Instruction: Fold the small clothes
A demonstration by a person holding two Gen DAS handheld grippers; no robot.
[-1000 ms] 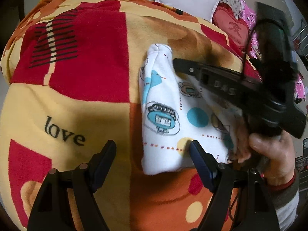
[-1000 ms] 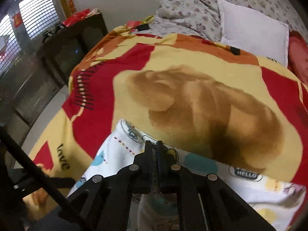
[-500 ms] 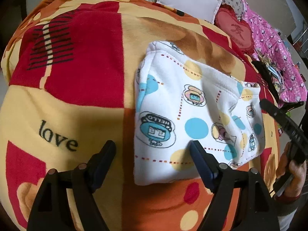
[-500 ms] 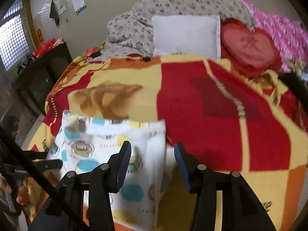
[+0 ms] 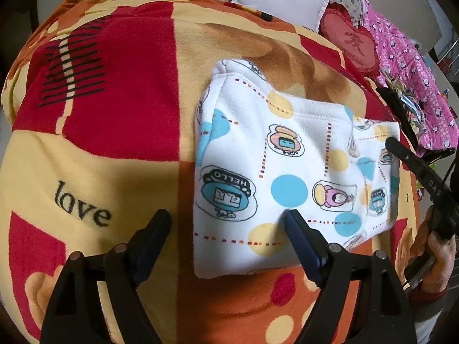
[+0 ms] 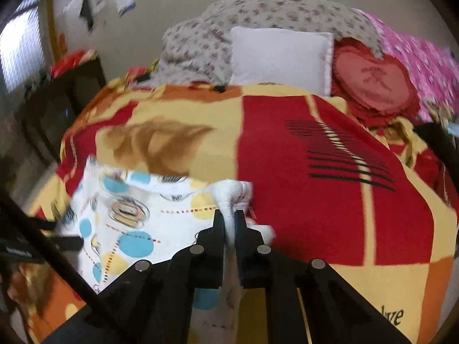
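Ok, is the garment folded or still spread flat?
Folded. The garment lies as a doubled rectangle on the blanket, a top layer's edge crossing it. The right tongs pinch one corner.

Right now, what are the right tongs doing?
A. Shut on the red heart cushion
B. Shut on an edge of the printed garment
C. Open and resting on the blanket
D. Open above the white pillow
B: in the right wrist view the right tongs are pinched together with a white fold of the garment bunched between them, while the left tongs stand wide open.
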